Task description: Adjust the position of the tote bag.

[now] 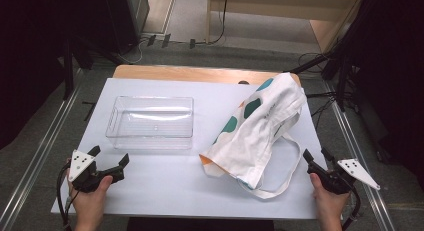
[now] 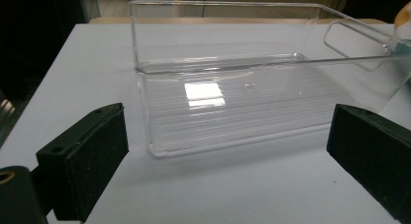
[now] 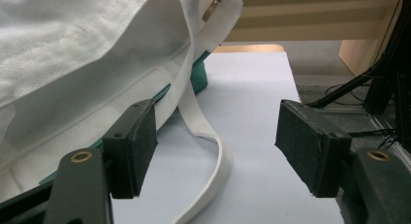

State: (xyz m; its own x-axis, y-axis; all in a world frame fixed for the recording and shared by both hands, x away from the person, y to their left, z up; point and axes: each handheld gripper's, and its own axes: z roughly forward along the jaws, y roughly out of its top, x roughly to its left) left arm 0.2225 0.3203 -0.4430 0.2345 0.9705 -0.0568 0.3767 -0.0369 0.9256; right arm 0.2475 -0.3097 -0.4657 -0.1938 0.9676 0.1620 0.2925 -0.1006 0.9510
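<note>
A clear plastic box (image 1: 150, 122) stands empty on the white table (image 1: 165, 186), left of centre. A white cloth tote bag (image 1: 257, 128) with green and orange spots lies right of centre, its strap (image 1: 285, 178) looping toward the front edge. My left gripper (image 1: 109, 158) is open at the front left, pointing at the clear box (image 2: 232, 98) a short way ahead. My right gripper (image 1: 316, 155) is open at the front right, beside the bag. In the right gripper view the white strap (image 3: 206, 151) runs between the jaws, and the bag (image 3: 82, 54) lies close by the left jaw.
The table's front edge runs just behind both hands. A wooden strip (image 1: 200, 73) borders the far side. Metal rails (image 1: 40, 146) flank the table, and cables (image 1: 320, 61) and dark stands crowd the floor beyond.
</note>
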